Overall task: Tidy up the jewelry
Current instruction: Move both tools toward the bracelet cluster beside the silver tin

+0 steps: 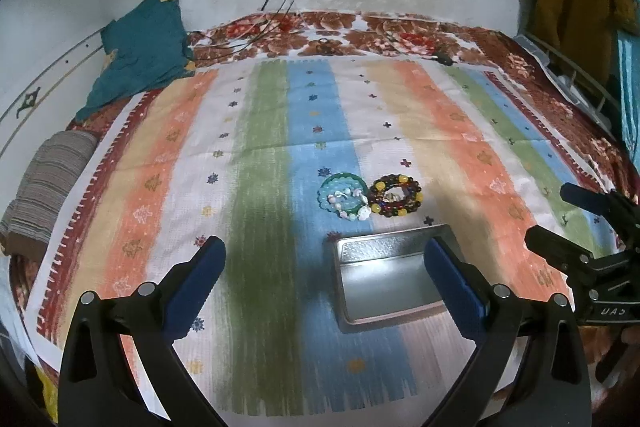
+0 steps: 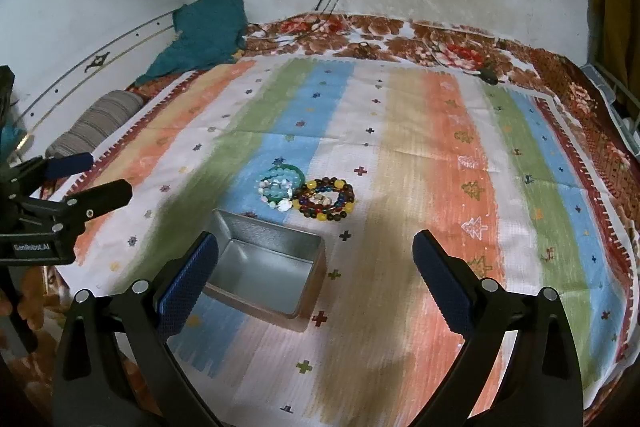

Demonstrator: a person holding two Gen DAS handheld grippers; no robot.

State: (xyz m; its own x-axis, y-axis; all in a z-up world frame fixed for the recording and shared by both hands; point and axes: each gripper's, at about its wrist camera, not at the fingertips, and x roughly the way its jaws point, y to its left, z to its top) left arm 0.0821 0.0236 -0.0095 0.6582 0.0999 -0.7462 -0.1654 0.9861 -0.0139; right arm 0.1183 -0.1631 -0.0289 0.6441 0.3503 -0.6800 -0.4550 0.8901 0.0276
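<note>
Beaded bracelets (image 2: pixel 306 197) overlap ahead of both wide-open tools (image 1: pixel 326 283) (image 2: pixel 316 277); grabbing one may drag its neighbour past the tin (image 2: pixel 266 269).

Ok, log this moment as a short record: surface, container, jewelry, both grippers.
surface: striped cloth spread over a floral blanket
container: open metal tin, nothing visible inside, nearer the cameras than the jewelry
jewelry: teal bracelet pile and dark beaded bracelets with yellow beads, side by side on the cloth, touching, outside the tin
left gripper: open, holding nothing, above the cloth
right gripper: open, holding nothing, above the cloth
</note>
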